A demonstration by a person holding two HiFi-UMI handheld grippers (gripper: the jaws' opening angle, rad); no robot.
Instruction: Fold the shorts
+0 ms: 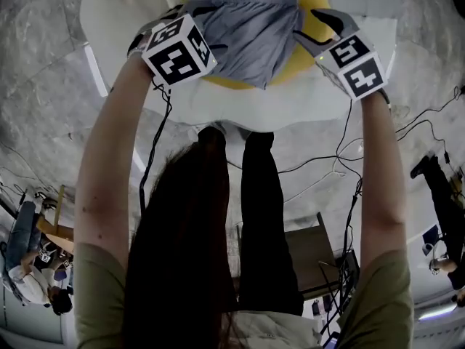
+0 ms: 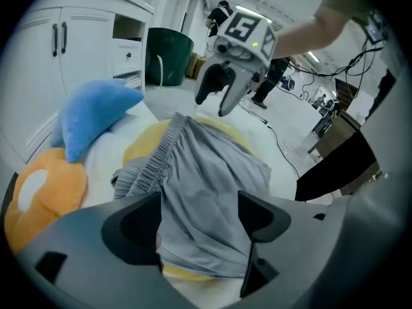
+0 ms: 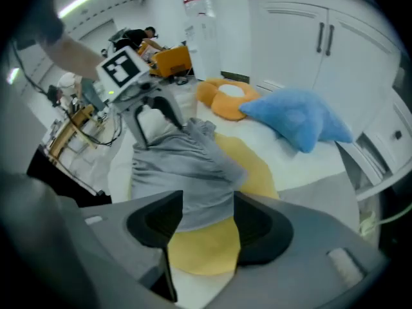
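Both grippers are hovering over the grey shorts (image 1: 247,35), which are lying bunched on the yellow cushion (image 1: 231,83). The left gripper (image 2: 199,230) is standing wide open, gripping nothing. The right gripper (image 3: 206,227) is standing open and empty too. Folding is looking unfinished: the rumpled fabric is awaiting smoothing and another fold.

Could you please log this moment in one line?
shorts: bunched on yellow cushion | left hand-held gripper: open | right hand-held gripper: open

No text, label or number is legible anywhere here.
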